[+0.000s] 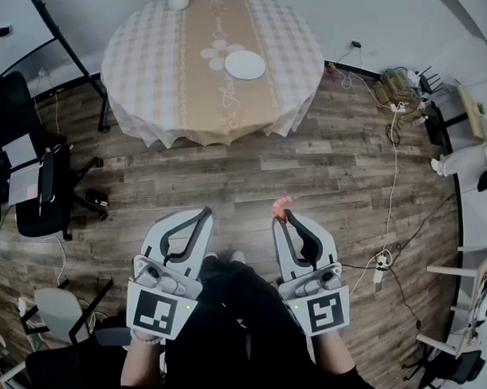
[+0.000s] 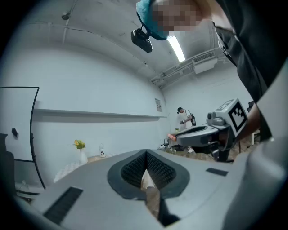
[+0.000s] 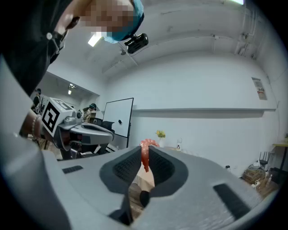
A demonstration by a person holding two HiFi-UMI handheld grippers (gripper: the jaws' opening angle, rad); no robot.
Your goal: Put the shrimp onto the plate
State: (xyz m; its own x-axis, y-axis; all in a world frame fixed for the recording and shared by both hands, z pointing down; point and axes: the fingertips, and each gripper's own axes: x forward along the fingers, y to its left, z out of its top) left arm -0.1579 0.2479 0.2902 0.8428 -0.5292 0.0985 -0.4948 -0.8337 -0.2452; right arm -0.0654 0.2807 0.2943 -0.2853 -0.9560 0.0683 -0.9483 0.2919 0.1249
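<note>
A pink-orange shrimp point(image 1: 282, 206) is pinched between the jaws of my right gripper point(image 1: 286, 215), held over the wooden floor; in the right gripper view the shrimp point(image 3: 145, 155) stands upright between the dark pads. My left gripper point(image 1: 203, 217) is level with it to the left, jaws closed together with nothing between them, its tips point(image 2: 145, 167) meeting in the left gripper view. A white plate point(image 1: 245, 65) lies on the round table point(image 1: 143, 58) far ahead, well beyond both grippers.
The round table carries a checked cloth with a tan runner point(image 1: 224, 95). A black office chair point(image 1: 32, 181) stands at the left, cables and a power strip point(image 1: 379, 271) lie on the floor at the right. A person point(image 2: 185, 117) stands in the far background.
</note>
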